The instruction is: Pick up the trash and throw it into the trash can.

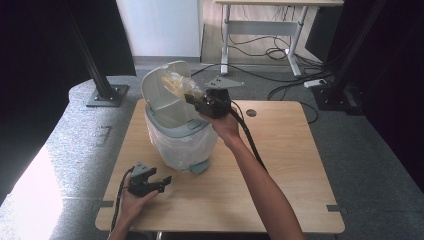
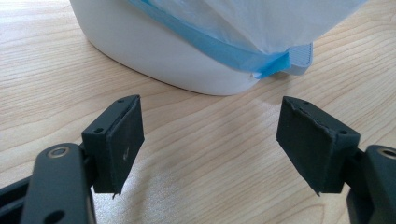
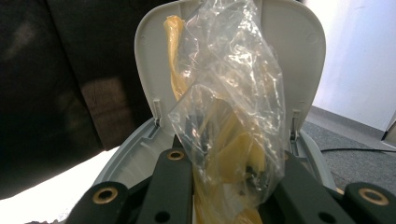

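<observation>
The table has a light wood surface with a fine grain and a matt finish, and the bin in the upper middle of the high view is smooth, slightly glossy plastic with a thin white liner of soft film. The wrapper is clear, crinkled, shiny plastic over something yellow. The pads at the bottom of the left gripper view look like matt black rubber with rough edges.

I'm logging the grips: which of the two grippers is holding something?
The right gripper, over the open bin, pinches a clear wrapper; the left gripper is open on the table.
</observation>
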